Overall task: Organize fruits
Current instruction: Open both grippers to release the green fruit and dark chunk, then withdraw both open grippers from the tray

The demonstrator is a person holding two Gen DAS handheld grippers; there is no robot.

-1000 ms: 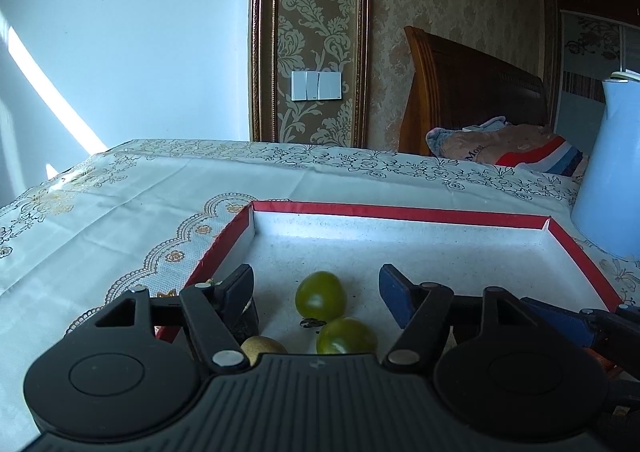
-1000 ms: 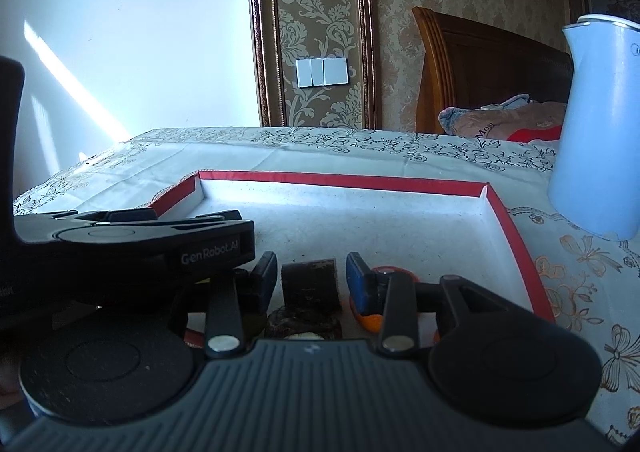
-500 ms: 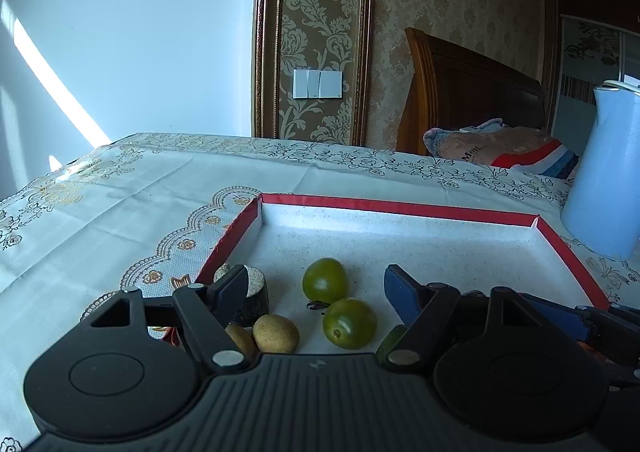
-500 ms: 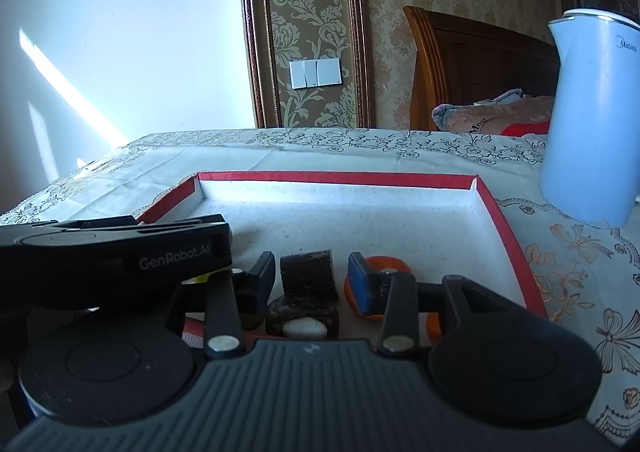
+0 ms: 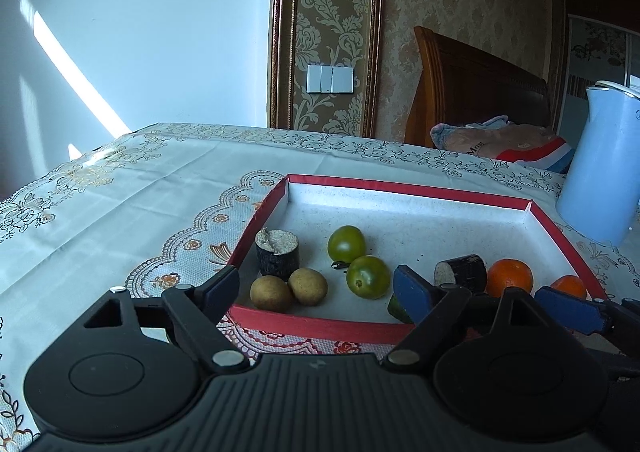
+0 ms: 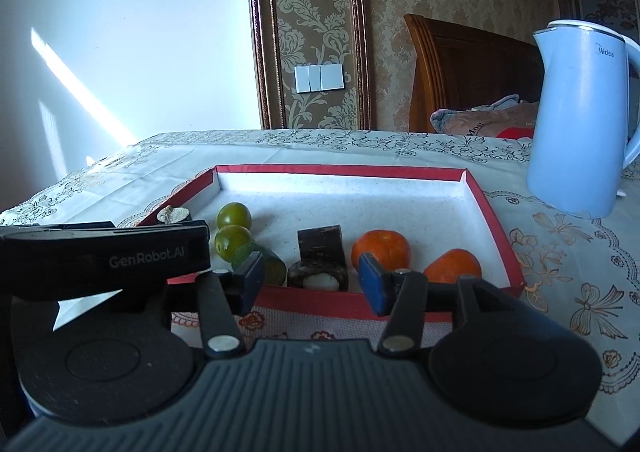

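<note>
Both claws, left (image 5: 316, 290) and right (image 6: 312, 276), spread empty (just widening) before the tray (image 5: 320, 326).

Two brown fruits (image 5: 288, 289) are seen near the red-rimmed tray's (image 5: 400, 187) front-left corner, two green fruits (image 5: 356, 262) just beside them.

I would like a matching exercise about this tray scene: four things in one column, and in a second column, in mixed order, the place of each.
Things:
1. two brown fruits
2. two oranges
3. kettle
4. two green tomatoes

Places:
A. on the tablecloth, outside the tray
B. near the tray's right wall
C. at the tray's front rim, beside the dark cut piece in the left corner
D. in the tray, between the brown fruits and the oranges

Pairs: 1-C, 2-B, 3-A, 4-D
</note>
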